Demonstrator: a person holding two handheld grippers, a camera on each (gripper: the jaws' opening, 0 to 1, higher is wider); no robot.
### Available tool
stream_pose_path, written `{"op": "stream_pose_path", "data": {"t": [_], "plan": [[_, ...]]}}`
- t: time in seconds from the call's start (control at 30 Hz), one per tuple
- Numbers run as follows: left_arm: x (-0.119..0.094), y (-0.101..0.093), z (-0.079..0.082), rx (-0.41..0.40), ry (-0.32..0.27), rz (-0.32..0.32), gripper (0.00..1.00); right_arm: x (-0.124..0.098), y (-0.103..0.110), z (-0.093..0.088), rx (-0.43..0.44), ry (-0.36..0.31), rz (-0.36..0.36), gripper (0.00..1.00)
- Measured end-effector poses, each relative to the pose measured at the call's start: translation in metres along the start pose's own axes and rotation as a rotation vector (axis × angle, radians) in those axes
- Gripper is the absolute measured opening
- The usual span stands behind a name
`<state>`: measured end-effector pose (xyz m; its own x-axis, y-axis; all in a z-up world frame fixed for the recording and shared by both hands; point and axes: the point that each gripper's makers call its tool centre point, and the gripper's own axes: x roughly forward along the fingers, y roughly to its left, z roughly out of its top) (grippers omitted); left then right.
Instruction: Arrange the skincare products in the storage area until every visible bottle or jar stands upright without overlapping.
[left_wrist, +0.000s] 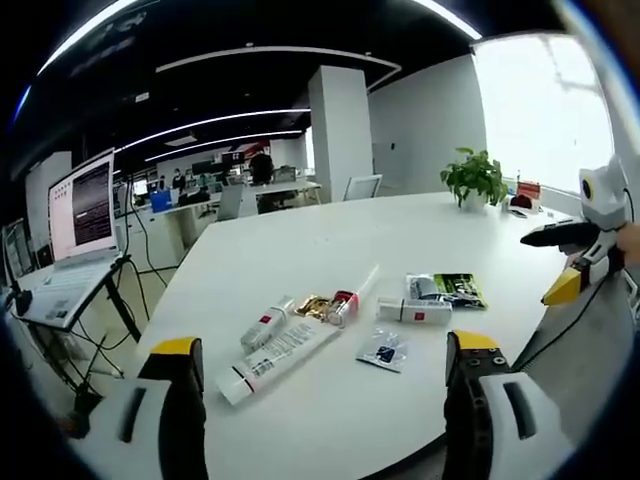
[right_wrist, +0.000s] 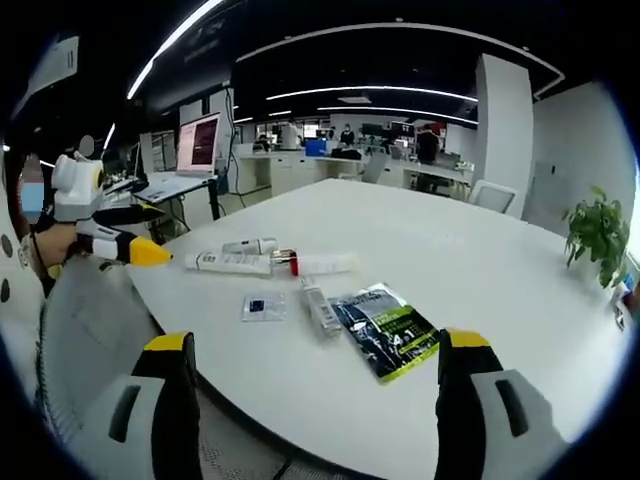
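Skincare products lie flat on the white table (left_wrist: 330, 250). In the left gripper view a long white tube (left_wrist: 275, 357) lies nearest me, with a small white tube (left_wrist: 265, 325) beside it, a clear red-capped tube (left_wrist: 350, 297), a white box (left_wrist: 413, 311), a green-and-black pouch (left_wrist: 450, 290) and a small clear sachet (left_wrist: 383, 350). My left gripper (left_wrist: 325, 365) hangs open above the near edge, holding nothing. The right gripper view shows the long tube (right_wrist: 232, 262), the sachet (right_wrist: 263, 306), the box (right_wrist: 320, 305) and the pouch (right_wrist: 388, 330). My right gripper (right_wrist: 315, 365) is open and empty.
A potted plant (left_wrist: 474, 180) stands at the table's far side by the window. A laptop on a stand (left_wrist: 80, 225) sits left of the table. Desks, chairs and people fill the office behind. The other gripper (left_wrist: 585, 250) shows at the right, held by a hand.
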<state>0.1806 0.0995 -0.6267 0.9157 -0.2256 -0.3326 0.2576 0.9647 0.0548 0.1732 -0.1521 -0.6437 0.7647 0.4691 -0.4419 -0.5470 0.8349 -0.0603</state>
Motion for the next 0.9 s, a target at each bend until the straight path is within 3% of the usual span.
{"op": "stream_pose_path", "data": {"t": [0.33, 0.53, 0.67, 0.8, 0.9], "plan": [[0.004, 0.004, -0.007, -0.041, 0.013, -0.029, 0.98, 0.009, -0.006, 0.004, -0.126, 0.052, 0.059, 1.0], [0.004, 0.001, -0.006, -0.043, 0.01, -0.043, 0.99, 0.02, -0.01, 0.022, -0.204, 0.059, 0.096, 1.0], [0.004, 0.002, -0.006, -0.052, 0.014, -0.057, 0.99, 0.032, -0.007, 0.031, -0.287, 0.09, 0.157, 1.0], [0.006, 0.009, -0.006, -0.12, 0.018, -0.081, 0.99, 0.046, -0.006, 0.041, -0.36, 0.112, 0.2, 1.0], [0.002, 0.003, -0.001, -0.1, 0.005, -0.079, 0.99, 0.056, -0.006, 0.054, -0.395, 0.103, 0.221, 1.0]]}}
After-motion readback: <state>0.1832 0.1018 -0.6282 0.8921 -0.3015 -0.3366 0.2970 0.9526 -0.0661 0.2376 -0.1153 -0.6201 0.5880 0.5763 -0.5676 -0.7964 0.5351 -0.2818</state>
